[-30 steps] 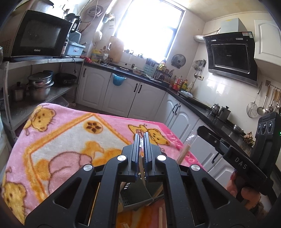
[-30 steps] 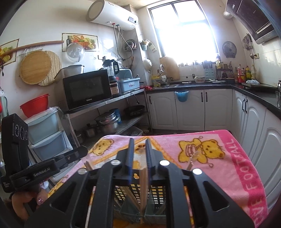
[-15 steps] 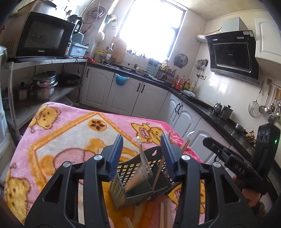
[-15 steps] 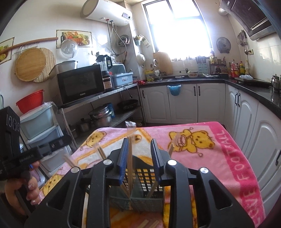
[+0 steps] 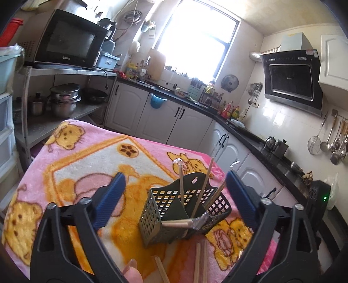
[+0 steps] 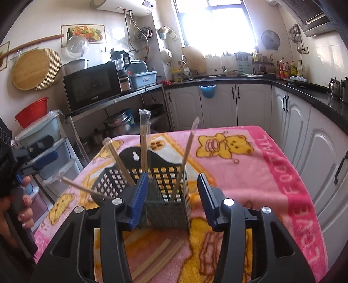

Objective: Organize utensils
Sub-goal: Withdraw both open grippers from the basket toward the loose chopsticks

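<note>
One perforated utensil basket [image 6: 152,185] stands on one pink bear-print blanket [image 6: 250,165]. Four wrapped chopstick pairs [image 6: 144,139] stick out of the basket. Several loose chopsticks [image 6: 152,256] lie flat in front of it, the exact number unclear. Two tools show, left tool [image 5: 174,196] and right tool [image 6: 173,196], each with two blue pads.

Sunlit window [image 5: 195,39] above white cabinets [image 6: 217,104], black countertop [image 6: 304,87].

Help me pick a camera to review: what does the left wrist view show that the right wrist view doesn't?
Only the left wrist view shows the range hood and hanging ladles. Only the right wrist view shows the water heater, the red basin and the person's left hand. Both show the utensil basket holding wrapped chopsticks, loose chopsticks on the blanket, and the microwave.
</note>
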